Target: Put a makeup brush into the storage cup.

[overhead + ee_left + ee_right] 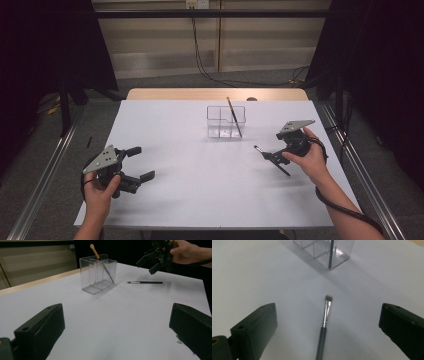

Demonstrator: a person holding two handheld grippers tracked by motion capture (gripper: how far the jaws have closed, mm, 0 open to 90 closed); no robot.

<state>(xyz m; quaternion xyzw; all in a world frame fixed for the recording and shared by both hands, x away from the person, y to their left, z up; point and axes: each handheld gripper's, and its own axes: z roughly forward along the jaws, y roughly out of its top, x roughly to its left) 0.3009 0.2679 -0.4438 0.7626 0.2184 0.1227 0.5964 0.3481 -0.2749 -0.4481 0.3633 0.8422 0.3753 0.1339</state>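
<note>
We look down on a white counter (200, 190) where a person holds a two-jaw gripper in each hand. Our landmark is a clear plastic organizer (226, 121), a small divided box standing toward the far middle of the counter. A long thin brush with a pale tip (233, 116) leans inside the organizer, its upper end rising above the rim; from the left gripper view it sits in one of the farther compartments. A second thing, a small makeup brush (271, 159) with a dark handle, a silver ferrule and short bristles, lies flat on the counter, nearer to us than the organizer and to its right, well apart from it. The right gripper (276, 157) hovers over this brush, held by the right hand (310, 161). In the right gripper view its jaws stand spread wide, one on each side of the brush, not touching it, with the bristle end pointing toward the organizer. The left gripper (140, 163) is far to the left of the organizer and nearer to us, held by the left hand (102, 187); its jaws are also spread wide and hold nothing, facing across bare counter toward the organizer.
</note>
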